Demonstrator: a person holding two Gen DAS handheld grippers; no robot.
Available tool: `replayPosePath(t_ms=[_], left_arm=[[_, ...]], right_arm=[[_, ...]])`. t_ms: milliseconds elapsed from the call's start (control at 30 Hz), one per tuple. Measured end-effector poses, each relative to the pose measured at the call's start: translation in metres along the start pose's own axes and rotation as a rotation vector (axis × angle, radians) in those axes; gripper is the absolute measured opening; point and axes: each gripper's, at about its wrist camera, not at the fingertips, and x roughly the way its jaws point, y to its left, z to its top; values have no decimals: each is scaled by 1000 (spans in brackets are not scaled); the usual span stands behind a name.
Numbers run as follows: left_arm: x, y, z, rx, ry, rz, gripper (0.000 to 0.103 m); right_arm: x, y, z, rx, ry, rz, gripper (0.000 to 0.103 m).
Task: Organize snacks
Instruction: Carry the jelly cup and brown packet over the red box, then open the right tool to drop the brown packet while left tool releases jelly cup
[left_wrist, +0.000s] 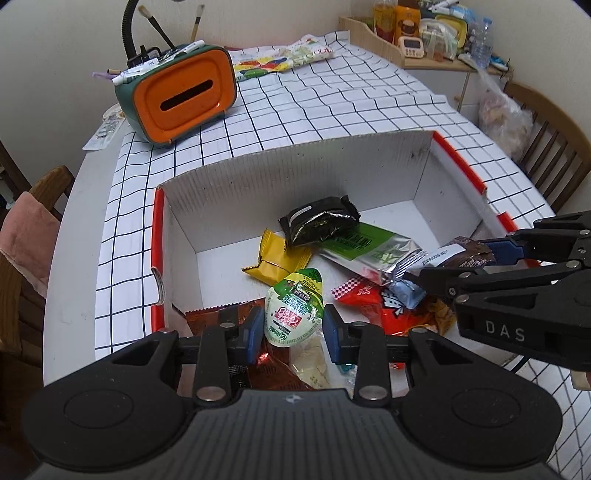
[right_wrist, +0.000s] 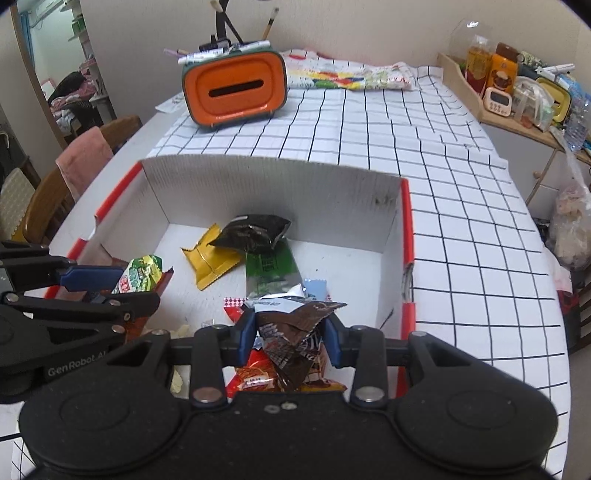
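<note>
Over the white cardboard box (right_wrist: 391, 236), the right gripper (right_wrist: 290, 332) pinches a crumpled brown snack wrapper (right_wrist: 295, 343); the left gripper (left_wrist: 293, 328) clamps a green-topped jelly cup (left_wrist: 293, 314). Black, yellow and green packets litter the box floor, on a grid-checked tablecloth (right_wrist: 461, 221); orange tissue box (right_wrist: 234, 90) beyond

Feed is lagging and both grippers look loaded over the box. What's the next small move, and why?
Probably open the right gripper and let the brown packet drop. It already hangs over the white box, above the red packets at the near end. The left gripper holds its green-and-white pouch over the box too, so that could follow.
</note>
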Motion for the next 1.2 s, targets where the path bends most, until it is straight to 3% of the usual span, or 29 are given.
replayPosePath(t_ms=[500, 833, 1000, 1200], left_arm=[[16, -8, 5, 26, 12, 25, 36], [-1, 1, 1, -27, -34, -14, 58], [-16, 5, -6, -38, -63, -25, 62], [-37, 12, -15, -59, -103, -39, 69]], right_arm=[[14, -1, -3, 19, 34, -3, 38], [-5, -6, -3, 40, 3, 18, 42], [-21, -6, -6, 34, -38, 34, 68], [-41, -4, -11, 31, -73, 64, 82]])
